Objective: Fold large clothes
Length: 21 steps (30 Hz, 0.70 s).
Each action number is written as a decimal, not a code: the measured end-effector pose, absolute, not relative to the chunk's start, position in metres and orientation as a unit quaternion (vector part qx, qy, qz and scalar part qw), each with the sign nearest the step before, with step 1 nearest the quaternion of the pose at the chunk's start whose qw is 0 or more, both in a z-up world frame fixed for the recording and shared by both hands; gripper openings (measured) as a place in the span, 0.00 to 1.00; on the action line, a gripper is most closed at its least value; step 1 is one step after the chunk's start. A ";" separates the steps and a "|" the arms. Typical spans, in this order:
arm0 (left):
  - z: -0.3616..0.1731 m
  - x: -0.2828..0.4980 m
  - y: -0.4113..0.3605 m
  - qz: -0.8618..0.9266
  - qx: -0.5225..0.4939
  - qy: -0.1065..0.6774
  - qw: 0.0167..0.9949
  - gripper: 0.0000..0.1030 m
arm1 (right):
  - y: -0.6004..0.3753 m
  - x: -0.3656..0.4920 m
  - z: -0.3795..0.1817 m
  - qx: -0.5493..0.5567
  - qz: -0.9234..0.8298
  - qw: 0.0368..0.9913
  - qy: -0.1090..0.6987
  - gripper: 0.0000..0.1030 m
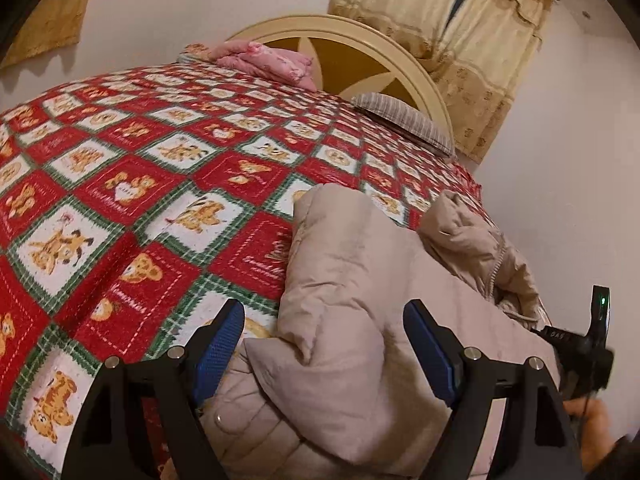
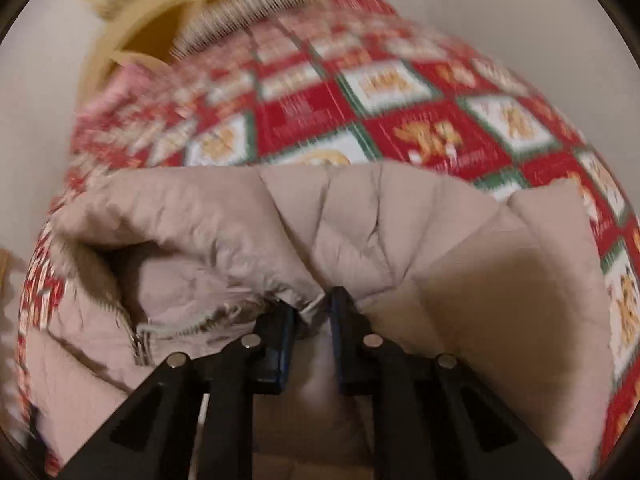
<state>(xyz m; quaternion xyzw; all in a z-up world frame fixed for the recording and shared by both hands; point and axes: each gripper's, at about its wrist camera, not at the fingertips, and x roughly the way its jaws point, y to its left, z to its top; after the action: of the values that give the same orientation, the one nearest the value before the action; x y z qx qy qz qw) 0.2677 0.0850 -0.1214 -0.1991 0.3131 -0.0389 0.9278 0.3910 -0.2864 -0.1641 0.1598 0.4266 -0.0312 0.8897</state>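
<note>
A beige quilted puffer jacket (image 1: 348, 280) lies on the bed, partly folded over itself. In the left wrist view my left gripper (image 1: 324, 312) is open, its blue-padded fingers (image 1: 218, 344) spread on either side of a folded edge of the jacket, gripping nothing. In the right wrist view the jacket (image 2: 360, 220) fills the lower half. My right gripper (image 2: 314, 308) is shut on a bunched edge of the jacket near its zipper (image 2: 160, 330). That view is blurred by motion. The right gripper's body shows at the right edge of the left view (image 1: 580, 344).
The bed is covered by a red, white and green teddy-bear quilt (image 1: 140, 184). A striped pillow (image 1: 404, 120) and pink folded bedding (image 1: 264, 60) lie by the cream headboard (image 1: 360, 40). Curtains (image 1: 460, 20) hang behind. A white wall runs along the bed's right side.
</note>
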 end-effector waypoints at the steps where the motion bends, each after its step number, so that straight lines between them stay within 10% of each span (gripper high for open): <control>1: -0.115 0.268 0.082 -0.048 -0.193 0.315 0.928 0.80 | -0.283 0.386 -0.165 0.151 -0.031 0.900 0.409 0.18; 10: -0.025 0.336 0.010 -0.120 -0.134 0.297 0.938 0.83 | -0.288 0.377 -0.164 0.177 -0.019 0.909 0.378 0.22; 21: -0.080 0.438 -0.051 -0.168 -0.196 0.456 0.852 0.83 | -0.297 0.375 -0.171 0.212 0.003 0.907 0.363 0.22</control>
<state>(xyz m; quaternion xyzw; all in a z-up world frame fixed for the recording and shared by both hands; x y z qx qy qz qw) 0.4381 -0.0508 -0.0804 -0.1963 0.4557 -0.1677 0.8519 0.3751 -0.2975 -0.1707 0.2122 0.3635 0.0030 0.9071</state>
